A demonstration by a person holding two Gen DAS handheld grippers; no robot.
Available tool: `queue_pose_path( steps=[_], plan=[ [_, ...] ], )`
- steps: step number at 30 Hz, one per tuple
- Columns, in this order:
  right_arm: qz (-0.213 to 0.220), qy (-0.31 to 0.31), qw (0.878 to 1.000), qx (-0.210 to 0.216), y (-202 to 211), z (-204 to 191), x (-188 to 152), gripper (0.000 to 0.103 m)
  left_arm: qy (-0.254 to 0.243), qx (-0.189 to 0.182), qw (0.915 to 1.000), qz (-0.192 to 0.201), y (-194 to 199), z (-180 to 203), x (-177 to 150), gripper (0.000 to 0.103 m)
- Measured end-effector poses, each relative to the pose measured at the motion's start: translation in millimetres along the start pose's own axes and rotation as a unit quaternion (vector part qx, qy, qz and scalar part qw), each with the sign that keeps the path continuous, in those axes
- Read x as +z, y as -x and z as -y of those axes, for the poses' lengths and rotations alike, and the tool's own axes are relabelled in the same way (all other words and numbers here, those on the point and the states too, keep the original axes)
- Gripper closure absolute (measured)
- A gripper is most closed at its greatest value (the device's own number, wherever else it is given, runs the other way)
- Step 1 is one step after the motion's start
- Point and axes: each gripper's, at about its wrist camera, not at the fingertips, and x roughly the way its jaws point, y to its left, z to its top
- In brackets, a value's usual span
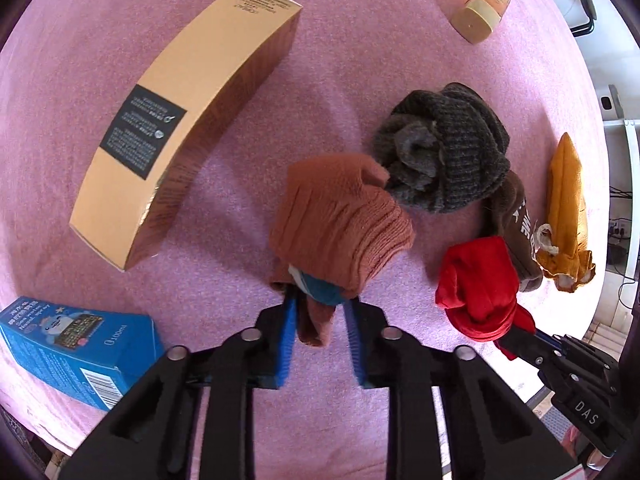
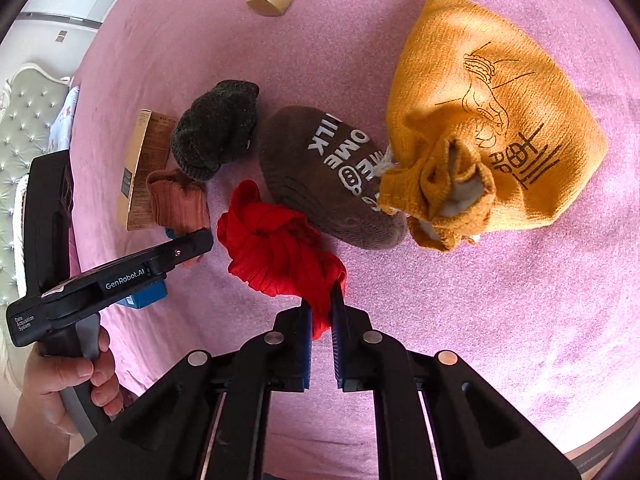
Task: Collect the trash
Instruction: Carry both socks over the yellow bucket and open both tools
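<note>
Here the left gripper (image 1: 320, 304) is pinching the rust sock bundle (image 1: 340, 220) lying straight ahead, while the right gripper (image 2: 322, 308) is clamping the red cloth (image 2: 280, 248) directly ahead.

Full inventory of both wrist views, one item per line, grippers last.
Long box: 1, tan with a black label, lying far left on the pink cover.
Blue carton: 1, blue, near left edge.
Bottle: 1, orange with a cream cap, lying at the far side.
Grey sock bundle: 1, dark grey, centre.
Rust sock bundle: 1, rust-brown with teal inside, in the left gripper.
Red sock bundle: 1, red, in the right gripper.
Brown sock bundle: 1, brown with white lettering, touching the mustard one.
Mustard sock bundle: 1, mustard yellow, far right.
Pink cover: 1, pink, under everything.
Left gripper: black with blue pads, shut on rust bundle.
Right gripper: black, shut on red bundle.
Hand: 1, holding the left gripper's handle.
</note>
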Motion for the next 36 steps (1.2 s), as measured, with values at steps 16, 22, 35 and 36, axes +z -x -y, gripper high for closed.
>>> queue_pose_path(
  steps=[16,22,35,36],
  plan=[
    [0.032,-0.010,0.999,-0.010,31,-13,-43,0.095,0.009,-0.095,0.9954,0.001,35,-5,-84,0.095],
    [0.059,-0.029,0.998,-0.014,52,-12,-78,0.095,-0.027,-0.109,0.9937,-0.008,50,15,-111,0.095],
    [0.104,-0.095,0.990,-0.023,83,17,-173,0.095,-0.130,-0.120,0.9841,-0.016,59,76,-194,0.095],
    [0.107,-0.101,0.989,-0.023,87,22,-179,0.095,-0.136,-0.119,0.9833,-0.018,59,82,-198,0.095]
  ],
)
